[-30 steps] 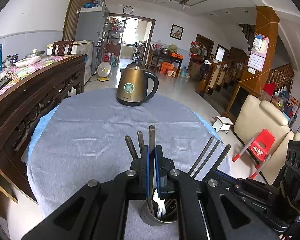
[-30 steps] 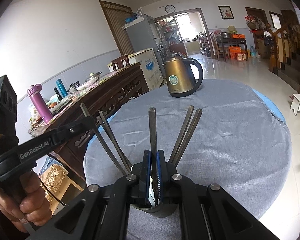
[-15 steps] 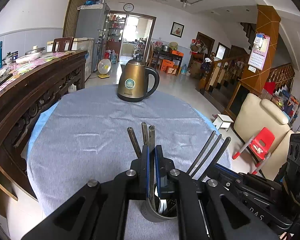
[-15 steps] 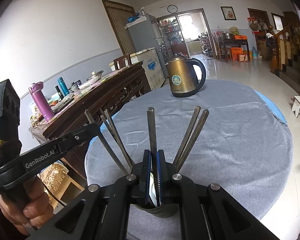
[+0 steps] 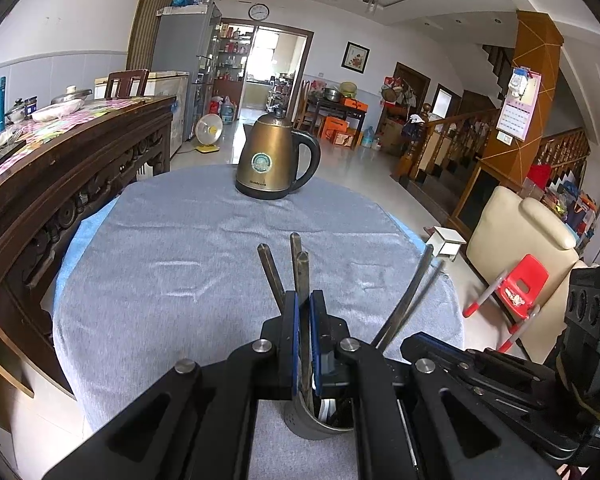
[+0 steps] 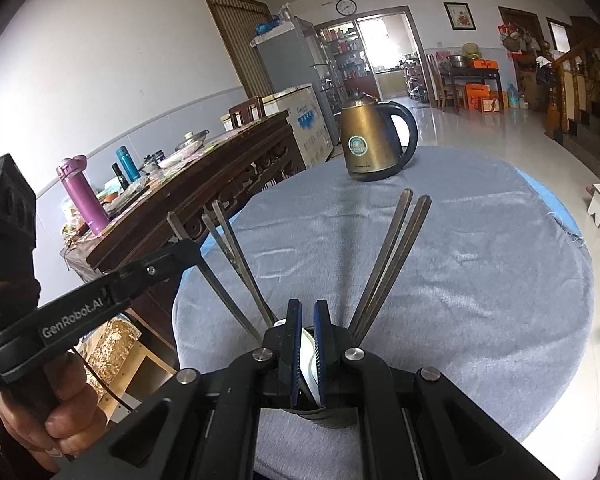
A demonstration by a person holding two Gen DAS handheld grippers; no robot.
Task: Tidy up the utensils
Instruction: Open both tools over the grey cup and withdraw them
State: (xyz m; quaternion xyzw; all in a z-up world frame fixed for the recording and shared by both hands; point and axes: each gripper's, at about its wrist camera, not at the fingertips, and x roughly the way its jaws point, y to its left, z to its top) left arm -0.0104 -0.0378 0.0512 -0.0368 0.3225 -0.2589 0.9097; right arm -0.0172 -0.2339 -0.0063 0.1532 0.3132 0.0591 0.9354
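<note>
A metal cup (image 5: pixel 314 424) (image 6: pixel 332 418) stands on the grey cloth near the table's front edge, with several metal utensil handles fanning out of it. My left gripper (image 5: pixel 303 300) (image 6: pixel 186 250) is shut on one upright metal handle (image 5: pixel 302 276) whose lower end reaches into the cup. Two more handles (image 5: pixel 271 276) lean just left of it. My right gripper (image 6: pixel 307 308) (image 5: pixel 418 340) hangs over the cup, shut, with no handle rising between its pads. A white spoon (image 6: pixel 307 360) inside the cup shows through the slit. A pair of handles (image 6: pixel 396 248) leans to the right.
A bronze kettle (image 5: pixel 272 160) (image 6: pixel 370 144) stands at the far side of the round table (image 5: pixel 172 248). A dark carved sideboard (image 5: pixel 60 168) with bottles and dishes runs close along the left. A cream sofa and a red child's chair (image 5: pixel 520 288) are off the right edge.
The upright handle that stood between the right gripper's pads no longer rises above them. In the left wrist view one of the three slanted handles on the right is gone.
</note>
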